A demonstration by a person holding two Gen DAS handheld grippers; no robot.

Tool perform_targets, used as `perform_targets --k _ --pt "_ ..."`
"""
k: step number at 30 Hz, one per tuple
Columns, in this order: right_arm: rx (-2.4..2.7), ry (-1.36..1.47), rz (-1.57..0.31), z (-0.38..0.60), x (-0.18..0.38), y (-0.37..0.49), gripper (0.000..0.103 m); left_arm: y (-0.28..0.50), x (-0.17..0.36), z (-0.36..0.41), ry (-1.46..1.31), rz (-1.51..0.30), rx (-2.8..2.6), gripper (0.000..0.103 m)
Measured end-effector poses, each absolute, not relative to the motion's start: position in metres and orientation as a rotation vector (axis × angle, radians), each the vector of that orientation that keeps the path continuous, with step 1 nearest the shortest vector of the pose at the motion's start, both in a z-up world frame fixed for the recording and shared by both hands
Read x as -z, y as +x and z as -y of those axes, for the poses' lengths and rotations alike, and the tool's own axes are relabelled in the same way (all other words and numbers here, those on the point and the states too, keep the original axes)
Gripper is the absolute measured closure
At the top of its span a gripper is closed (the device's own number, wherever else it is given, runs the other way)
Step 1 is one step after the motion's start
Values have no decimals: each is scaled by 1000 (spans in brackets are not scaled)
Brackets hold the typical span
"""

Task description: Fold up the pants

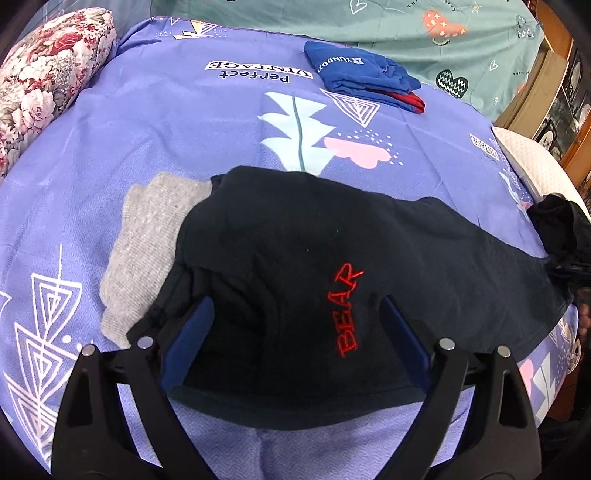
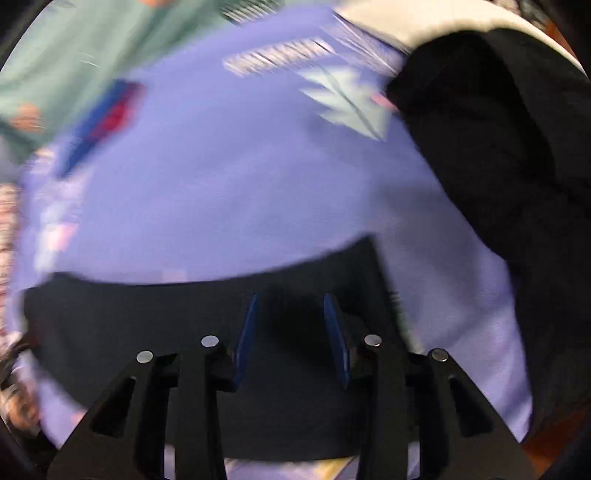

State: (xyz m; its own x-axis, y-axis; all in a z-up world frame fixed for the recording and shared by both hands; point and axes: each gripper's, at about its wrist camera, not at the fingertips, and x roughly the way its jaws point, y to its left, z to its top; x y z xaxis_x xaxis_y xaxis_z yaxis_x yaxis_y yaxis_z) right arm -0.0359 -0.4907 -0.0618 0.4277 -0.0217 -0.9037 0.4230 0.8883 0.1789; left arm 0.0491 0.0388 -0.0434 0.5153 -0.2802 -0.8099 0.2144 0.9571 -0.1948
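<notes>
A: What is everything lying on?

B: A bed, under a purple bedspread (image 1: 192,122) printed with white triangles, a pale leaf, a pink shape and the words "Perfect VINTAGE". A green sheet (image 1: 406,22) with hearts lies at the far edge, and a floral pillow (image 1: 48,74) sits at the far left corner. At the right, wooden furniture (image 1: 554,92) stands beside the bed.

A: And the pants?

B: The black pants (image 1: 295,240), with "BEAR" stitched in red, lie spread across the near part of the bedspread, partly on top of a grey garment (image 1: 147,240). A folded blue garment (image 1: 362,70) with a red layer showing sits well apart, towards the far side.

A: The fingers?

B: The left gripper (image 1: 295,314) hangs over the pants with its fingers wide apart, holding nothing. The right wrist view is blurred; the right gripper (image 2: 291,314) has its fingers partly apart over black cloth, with a gap between the blue pads, and I cannot tell whether they pinch it.
</notes>
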Motion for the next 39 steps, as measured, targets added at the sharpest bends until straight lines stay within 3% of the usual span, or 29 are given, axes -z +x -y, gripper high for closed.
perform_targets --k 6,12,17,29,36,39 --pt "263 555 -971 529 68 -42 75 50 45 -38 -63 -991 281 10" --pt "371 594 -871 535 26 -129 60 51 45 -37 -66 -988 287 8" --pt "362 647 -927 522 39 -168 56 50 45 -38 -72 -985 291 8" --pt "287 858 -971 508 58 -152 52 44 44 -43 -101 -970 306 8" --pt "337 759 -1110 498 68 -115 44 45 43 -45 -116 -967 316 7" --pt "329 782 -1095 491 68 -121 48 45 43 -49 -143 -963 326 7"
